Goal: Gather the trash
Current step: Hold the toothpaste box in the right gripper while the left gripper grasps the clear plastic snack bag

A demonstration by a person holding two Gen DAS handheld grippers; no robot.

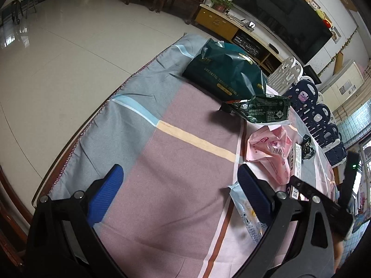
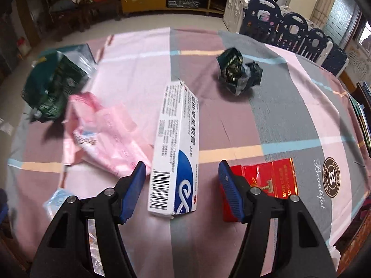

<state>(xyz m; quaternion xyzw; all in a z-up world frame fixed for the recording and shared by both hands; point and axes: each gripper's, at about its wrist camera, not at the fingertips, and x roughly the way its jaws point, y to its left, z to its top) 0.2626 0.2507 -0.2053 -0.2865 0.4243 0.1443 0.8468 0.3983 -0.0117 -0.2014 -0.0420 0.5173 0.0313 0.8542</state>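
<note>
Trash lies on a table covered by a pink and grey cloth [image 2: 148,53]. My right gripper [image 2: 182,170] is open, its blue fingers either side of a white and blue carton [image 2: 175,148] lying on the cloth. A pink plastic bag [image 2: 102,134] lies to its left, a red packet [image 2: 266,180] to its right, a crumpled dark wrapper [image 2: 238,74] farther off. My left gripper [image 1: 179,180] is open and empty above bare cloth [image 1: 162,162]. Ahead of it are a big dark green bag [image 1: 227,71], a green snack packet [image 1: 262,111] and the pink bag [image 1: 271,153].
A clear blue-printed wrapper [image 1: 248,215] lies beside my left gripper's right finger. The table edge [image 1: 76,136] drops to a tiled floor on the left. Navy and white playpen panels [image 2: 289,30] stand behind the table, with a TV cabinet [image 2: 171,0] beyond.
</note>
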